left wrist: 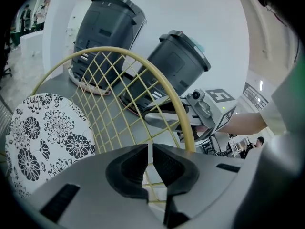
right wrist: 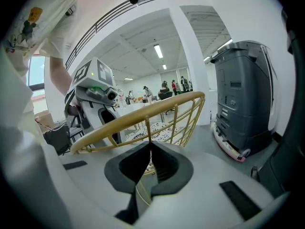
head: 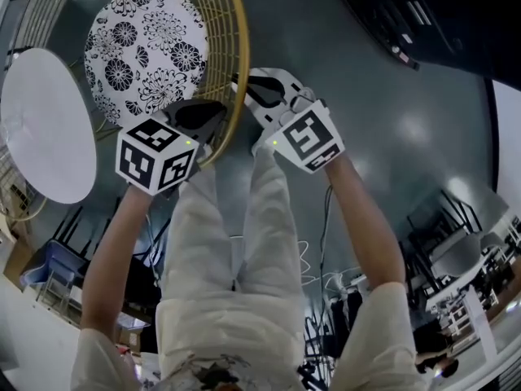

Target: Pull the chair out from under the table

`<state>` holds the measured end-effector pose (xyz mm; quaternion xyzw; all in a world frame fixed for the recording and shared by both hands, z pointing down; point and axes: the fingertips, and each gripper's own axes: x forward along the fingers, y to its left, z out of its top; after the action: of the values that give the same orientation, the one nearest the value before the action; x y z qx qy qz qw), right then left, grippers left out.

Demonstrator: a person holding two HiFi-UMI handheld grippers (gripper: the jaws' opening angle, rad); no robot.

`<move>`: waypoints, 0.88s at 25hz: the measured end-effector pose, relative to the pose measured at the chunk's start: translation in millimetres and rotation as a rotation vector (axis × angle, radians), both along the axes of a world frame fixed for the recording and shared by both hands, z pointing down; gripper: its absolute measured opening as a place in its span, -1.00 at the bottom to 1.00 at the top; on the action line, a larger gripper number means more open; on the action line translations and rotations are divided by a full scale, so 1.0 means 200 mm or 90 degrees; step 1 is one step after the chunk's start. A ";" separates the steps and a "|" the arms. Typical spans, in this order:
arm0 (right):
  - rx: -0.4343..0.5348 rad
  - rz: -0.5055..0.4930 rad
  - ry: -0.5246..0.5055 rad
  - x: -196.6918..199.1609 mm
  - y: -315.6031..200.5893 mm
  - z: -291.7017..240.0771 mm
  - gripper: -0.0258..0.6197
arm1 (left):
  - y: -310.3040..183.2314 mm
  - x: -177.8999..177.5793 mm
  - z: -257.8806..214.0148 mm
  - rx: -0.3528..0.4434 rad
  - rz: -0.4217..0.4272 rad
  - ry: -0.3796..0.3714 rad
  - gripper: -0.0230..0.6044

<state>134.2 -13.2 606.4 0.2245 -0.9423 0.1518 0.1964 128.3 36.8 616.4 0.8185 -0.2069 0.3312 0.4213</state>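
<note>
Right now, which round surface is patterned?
The chair seat, covered in black flowers, inside the gold wire backrest; the round table beside it is plain white.

One chair [head: 146,51] and one round white table [head: 45,125]. Two grippers — the left gripper [head: 218,114] and the right gripper [head: 242,86] — each carrying one marker cube. Two dark grey units: the near unit [left wrist: 178,63] and the far unit [left wrist: 107,37].

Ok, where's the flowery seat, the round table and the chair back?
seat [head: 146,51], head view, middle of the flowery cushion.
table [head: 45,125], head view, middle of the white top.
chair back [head: 226,55], head view, on the yellow wires.
</note>
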 end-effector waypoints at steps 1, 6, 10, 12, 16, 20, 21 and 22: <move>0.001 0.000 0.006 0.00 0.00 0.00 -0.87 | 0.00 0.00 0.00 -0.004 0.004 0.002 -0.88; 0.002 0.008 0.005 0.00 0.00 0.01 -0.87 | 0.00 0.00 -0.02 -0.023 0.015 0.027 -0.65; 0.006 0.006 0.007 -0.01 0.00 0.01 -0.87 | -0.01 0.02 -0.01 -0.039 0.013 0.035 -0.61; 0.006 0.007 0.006 -0.01 0.00 0.01 -0.87 | -0.01 0.03 0.02 -0.043 0.012 0.027 -0.61; 0.006 0.007 0.007 -0.01 0.00 0.00 -0.87 | -0.02 0.06 0.04 -0.041 0.005 0.025 -0.75; 0.005 0.010 0.008 -0.01 -0.01 0.01 -0.87 | -0.02 0.06 0.04 -0.042 -0.028 0.027 -0.79; 0.005 0.010 0.008 -0.01 0.00 0.01 -0.87 | -0.02 0.05 0.04 -0.042 -0.033 0.026 -0.80; 0.005 0.009 0.008 -0.01 0.00 0.01 -0.87 | -0.01 0.05 0.04 -0.043 -0.034 0.025 -0.80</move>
<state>131.4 -13.3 607.5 0.2332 -0.9399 0.1481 0.2006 138.4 33.9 624.3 0.8042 -0.2090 0.3106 0.4617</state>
